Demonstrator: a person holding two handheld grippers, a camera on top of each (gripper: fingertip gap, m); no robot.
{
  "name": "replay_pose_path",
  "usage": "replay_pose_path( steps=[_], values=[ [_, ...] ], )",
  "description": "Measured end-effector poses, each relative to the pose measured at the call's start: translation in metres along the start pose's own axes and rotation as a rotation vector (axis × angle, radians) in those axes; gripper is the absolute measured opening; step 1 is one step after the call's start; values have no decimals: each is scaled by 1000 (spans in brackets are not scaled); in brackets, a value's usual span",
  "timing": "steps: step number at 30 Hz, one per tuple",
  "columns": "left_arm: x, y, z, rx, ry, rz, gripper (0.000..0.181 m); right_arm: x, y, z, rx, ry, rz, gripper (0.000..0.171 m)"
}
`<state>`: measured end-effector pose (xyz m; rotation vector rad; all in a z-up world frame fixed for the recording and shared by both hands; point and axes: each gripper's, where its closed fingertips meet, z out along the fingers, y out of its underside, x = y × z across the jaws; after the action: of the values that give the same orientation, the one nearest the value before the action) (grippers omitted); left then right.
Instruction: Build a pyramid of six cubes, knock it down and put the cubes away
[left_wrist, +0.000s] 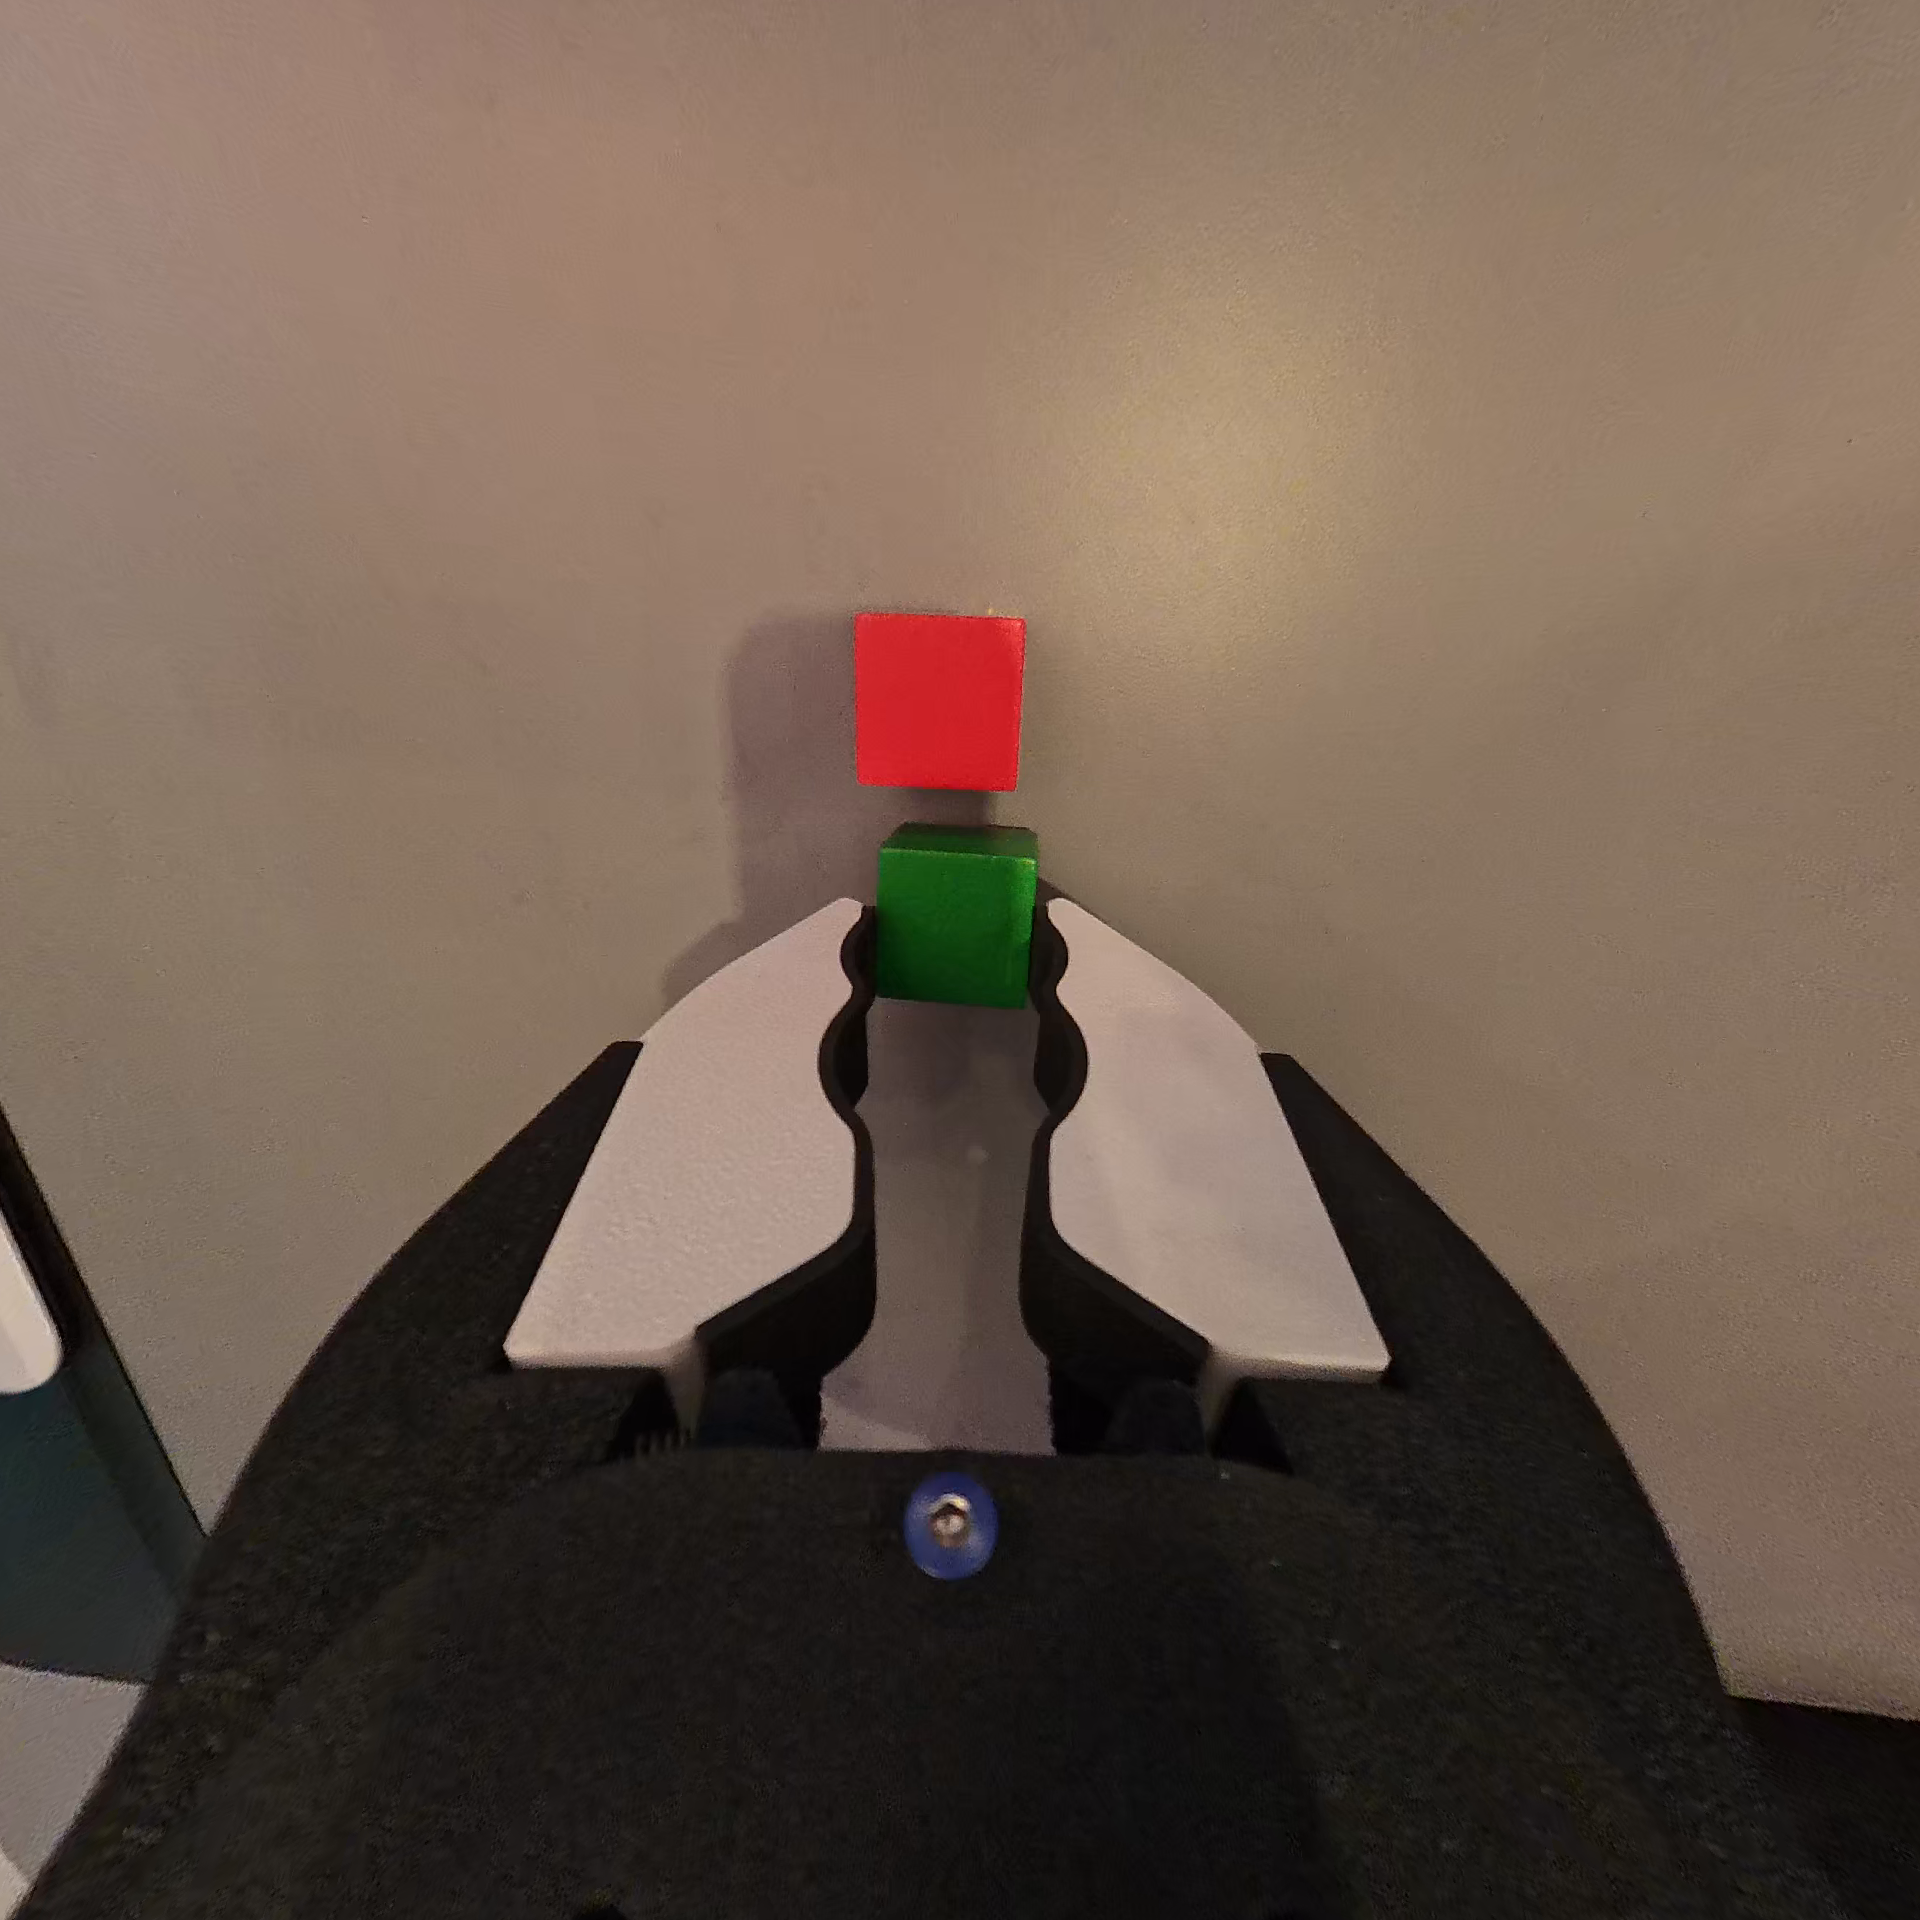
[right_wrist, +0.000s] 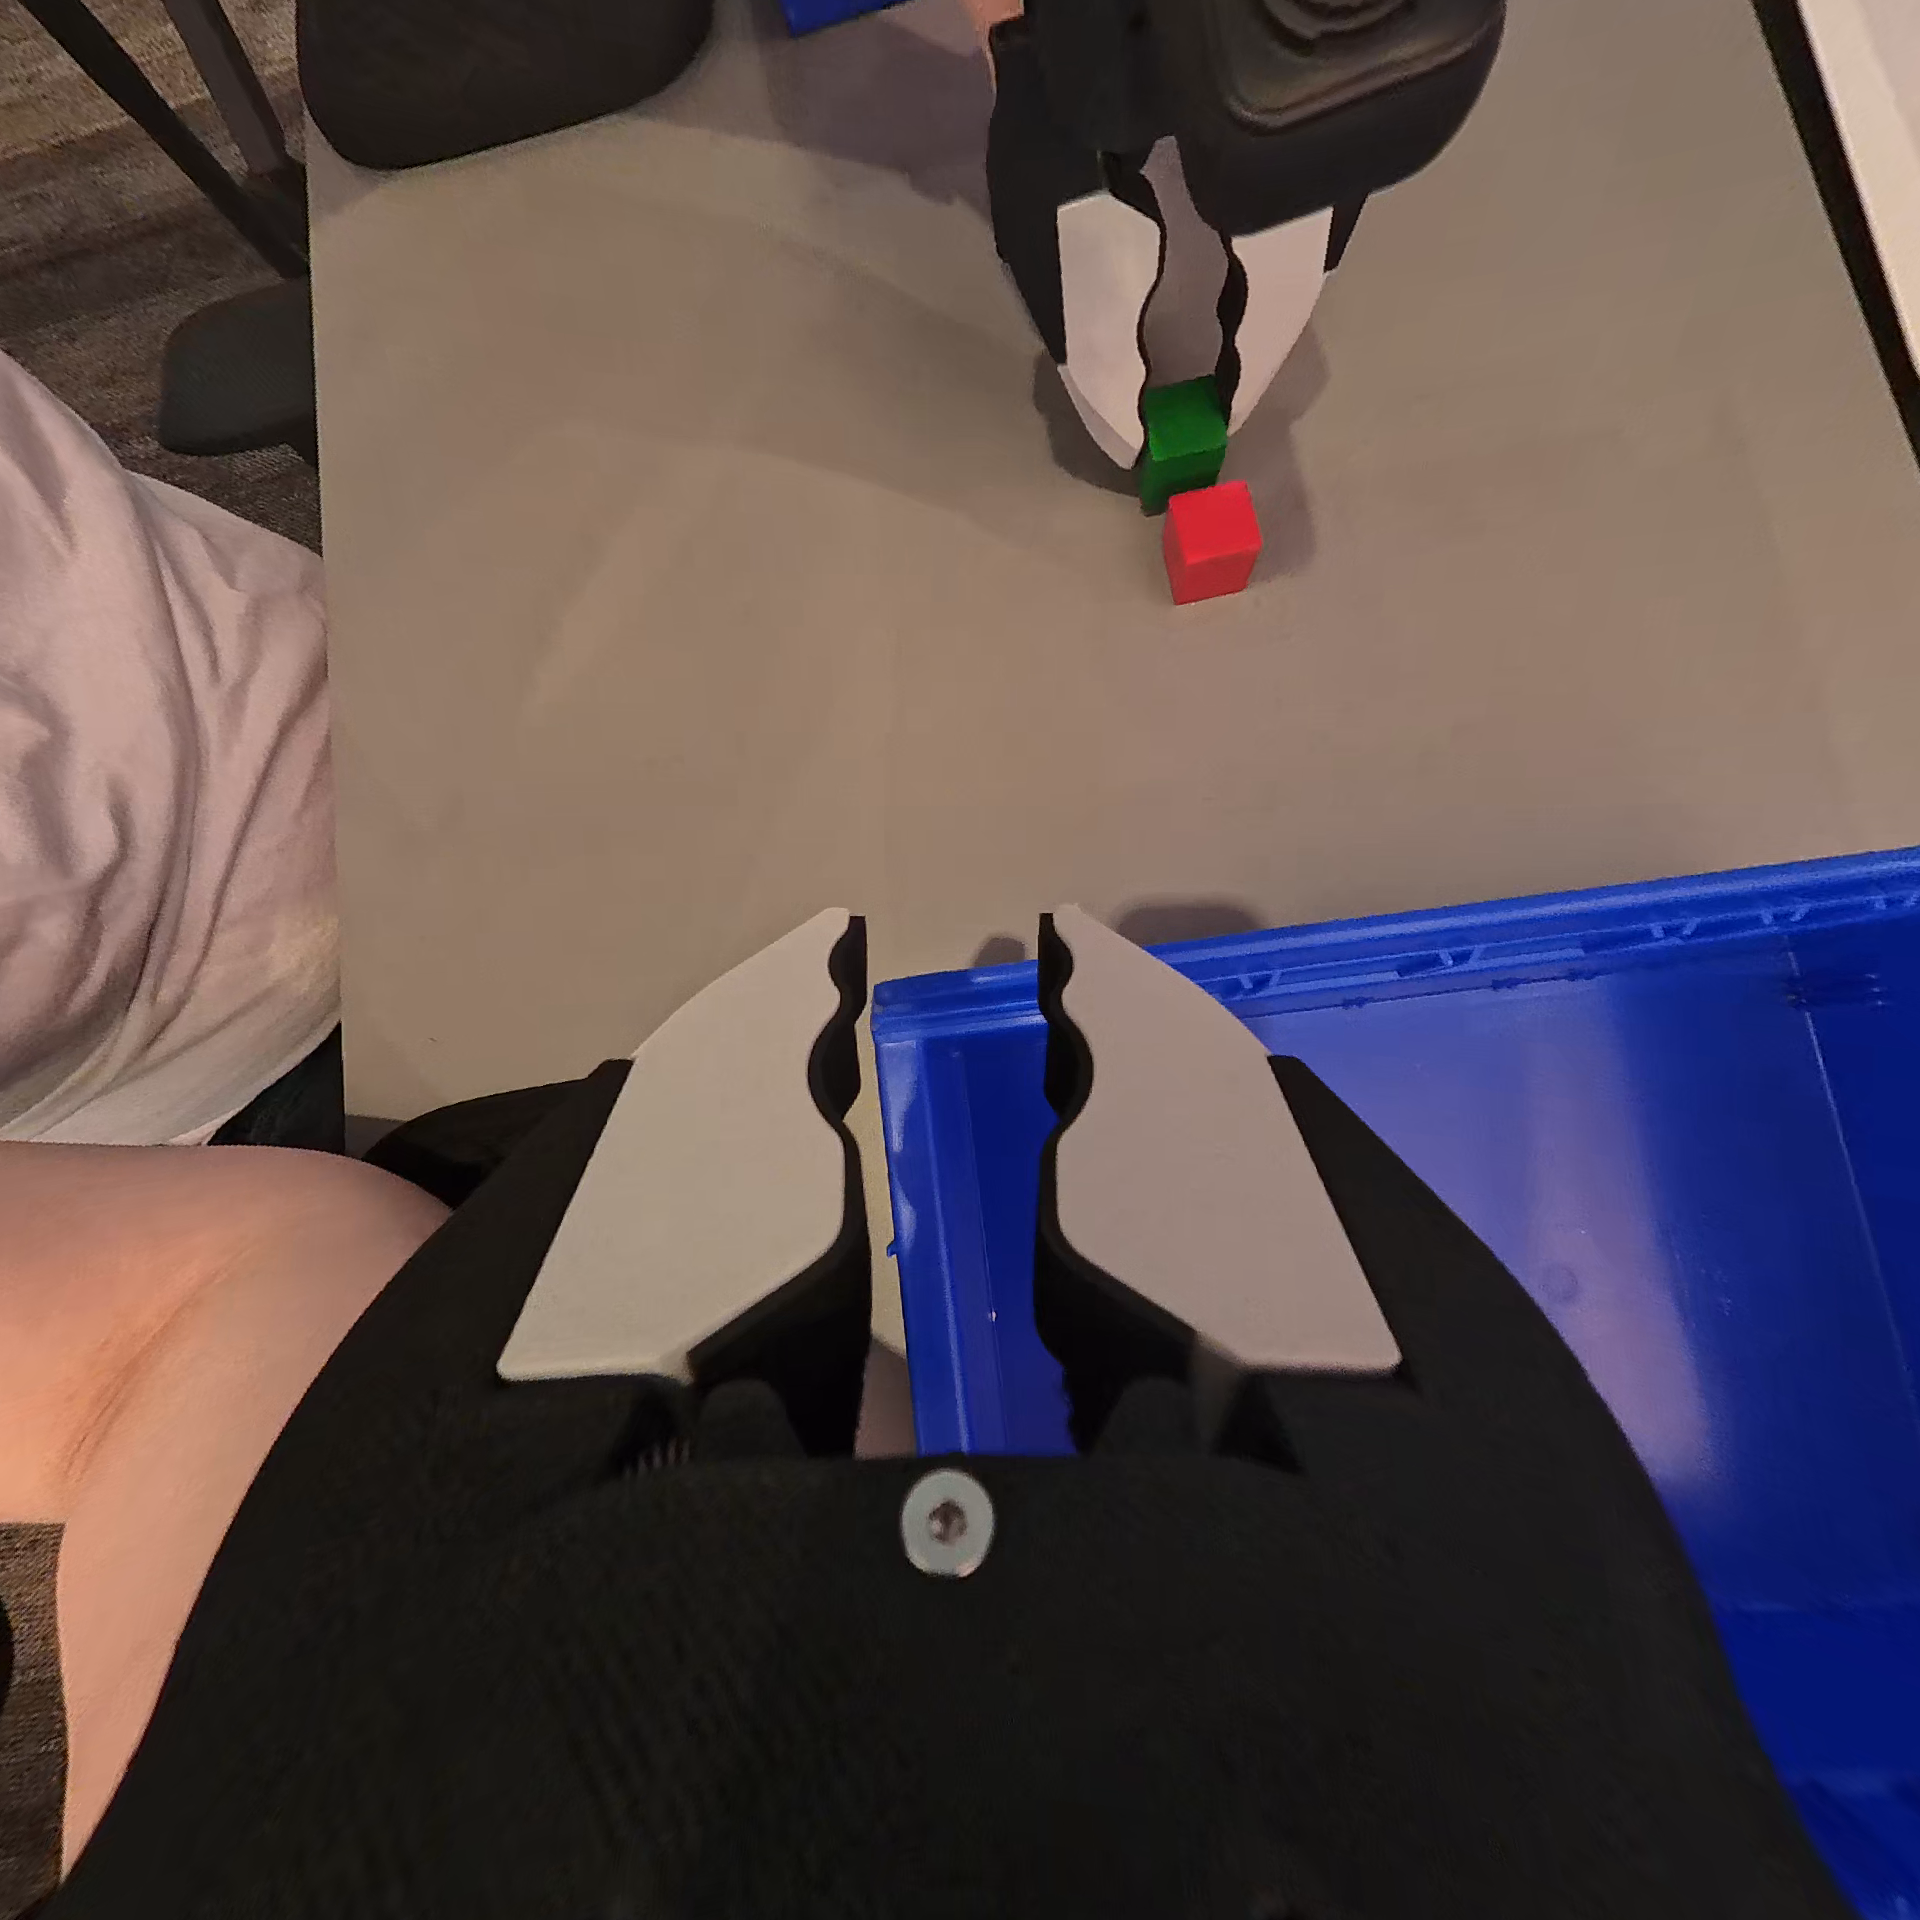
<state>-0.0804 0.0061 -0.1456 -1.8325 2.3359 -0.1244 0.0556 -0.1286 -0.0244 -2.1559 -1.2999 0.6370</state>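
Each gripper (left_wrist: 954, 914) (right_wrist: 951, 935) has pale grey fingers (left_wrist: 727, 1122) (right_wrist: 717, 1132) with wavy black pads, a black body and a central screw (left_wrist: 948, 1525) (right_wrist: 945, 1523).

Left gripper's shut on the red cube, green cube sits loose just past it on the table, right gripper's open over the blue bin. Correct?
Colours are swapped. The left gripper is shut on the green cube; the red cube sits loose just past it, as the left wrist view shows. The right gripper is open over the blue bin.
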Motion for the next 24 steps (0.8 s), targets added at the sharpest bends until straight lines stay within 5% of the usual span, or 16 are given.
replay_pose_path(
  steps=[24],
  values=[
    [-4, -8, 10, 9, 20, 23, 28, 0, 4, 6, -34, -36, 26, 30]
  ],
)
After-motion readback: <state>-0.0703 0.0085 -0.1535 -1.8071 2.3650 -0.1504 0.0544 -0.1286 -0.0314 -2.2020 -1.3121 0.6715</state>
